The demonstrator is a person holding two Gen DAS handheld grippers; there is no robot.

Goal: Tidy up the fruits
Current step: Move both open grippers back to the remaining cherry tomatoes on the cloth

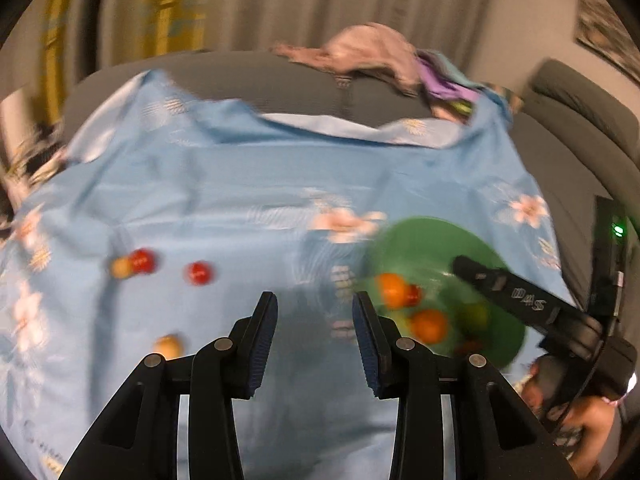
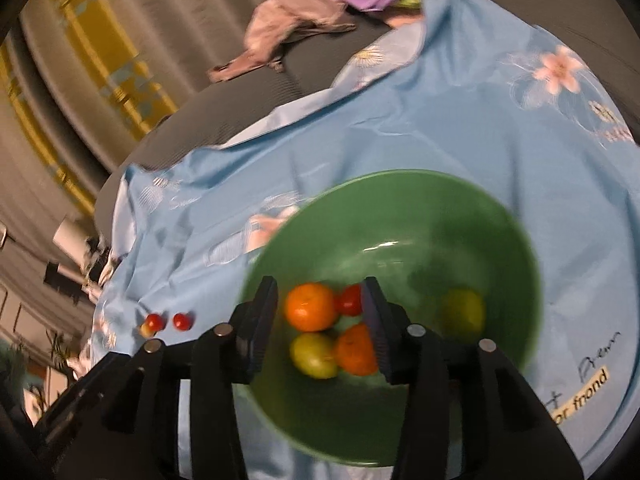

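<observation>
Where fruits (image 2: 311, 306) cluster, green bowl (image 2: 500, 216) gleams.

Left gripper (image 1: 315, 336): black plastic linkage arms, round silver pivot pins, two flat fingers (image 1: 265, 320) with ribbed dark-blue pads on inner faces. Right gripper (image 2: 322, 328): same build, black arms, silver pins, ribbed blue pads. Seen from left wrist view, right unit shows black finger with pale embossed lettering, unreadable through blur, and green indicator light on housing.

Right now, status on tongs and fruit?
Both tongs, left and right, open, empty. Round green bowl holds five fruits. Four small fruits, like red one, loose on blue cloth. Nothing blocking.
</observation>
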